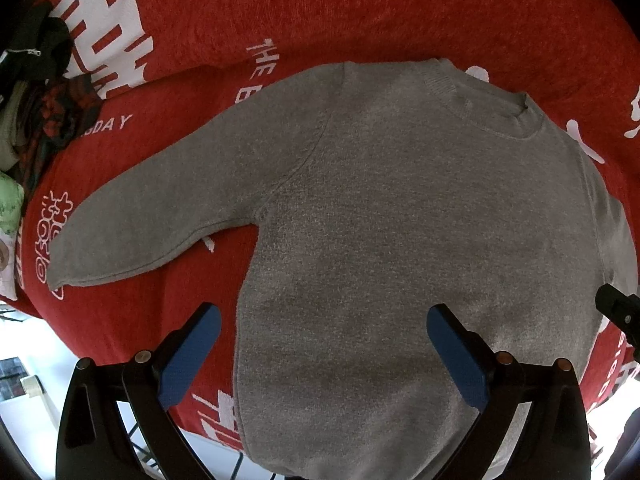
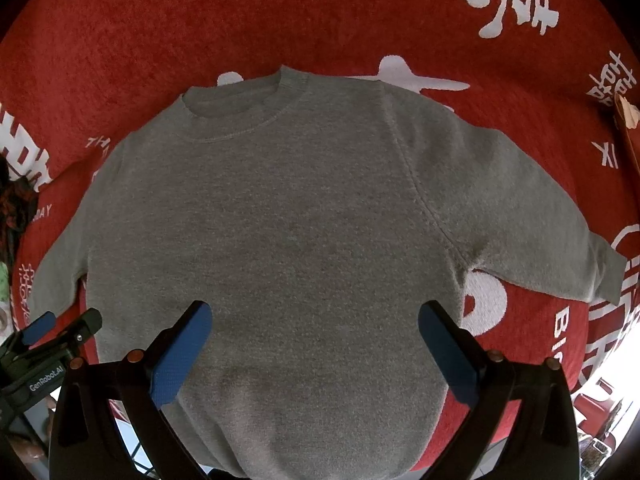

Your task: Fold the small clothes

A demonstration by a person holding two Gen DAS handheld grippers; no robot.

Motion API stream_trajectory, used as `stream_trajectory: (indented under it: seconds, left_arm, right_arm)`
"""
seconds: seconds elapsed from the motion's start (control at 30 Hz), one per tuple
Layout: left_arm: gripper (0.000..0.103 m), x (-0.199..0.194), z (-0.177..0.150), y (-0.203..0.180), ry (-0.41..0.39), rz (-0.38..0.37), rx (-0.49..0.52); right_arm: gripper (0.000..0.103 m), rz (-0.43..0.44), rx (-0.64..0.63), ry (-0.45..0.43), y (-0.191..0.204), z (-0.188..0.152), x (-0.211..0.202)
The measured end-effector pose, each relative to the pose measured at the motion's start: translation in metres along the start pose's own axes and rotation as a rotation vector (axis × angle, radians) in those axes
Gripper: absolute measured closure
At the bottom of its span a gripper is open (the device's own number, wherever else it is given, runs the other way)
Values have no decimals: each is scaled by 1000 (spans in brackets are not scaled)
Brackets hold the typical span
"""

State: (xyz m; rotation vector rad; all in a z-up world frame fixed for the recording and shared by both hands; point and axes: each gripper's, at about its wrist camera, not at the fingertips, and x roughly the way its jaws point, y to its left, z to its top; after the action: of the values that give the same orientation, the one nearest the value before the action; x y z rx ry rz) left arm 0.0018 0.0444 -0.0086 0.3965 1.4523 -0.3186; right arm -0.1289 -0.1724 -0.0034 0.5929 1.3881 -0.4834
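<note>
A small grey sweater (image 1: pixel 392 216) lies flat and face up on a red blanket (image 1: pixel 320 12), collar at the far end, both sleeves spread out to the sides. My left gripper (image 1: pixel 324 324) hovers open above the sweater's lower left part, blue pads wide apart, nothing between them. In the right wrist view the same sweater (image 2: pixel 280 216) fills the middle, and my right gripper (image 2: pixel 316 322) hangs open over its lower body. The left gripper (image 2: pixel 60 330) shows at the lower left edge of that view, beside the left sleeve's cuff.
The red blanket (image 2: pixel 120 40) carries large white lettering and covers the whole work surface. A heap of dark and patterned clothes (image 1: pixel 44 112) sits at the far left. A brown object (image 2: pixel 626 120) lies at the right edge. A bright floor shows past the blanket's near edge.
</note>
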Motion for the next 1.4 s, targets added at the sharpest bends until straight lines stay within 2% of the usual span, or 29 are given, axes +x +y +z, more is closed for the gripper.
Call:
stream_trajectory:
  seconds: [1.4]
  left_arm:
    - [0,5,-10,10,1,-2,-33]
  right_arm:
    - [0,3,-12,-4,4,-8,-2]
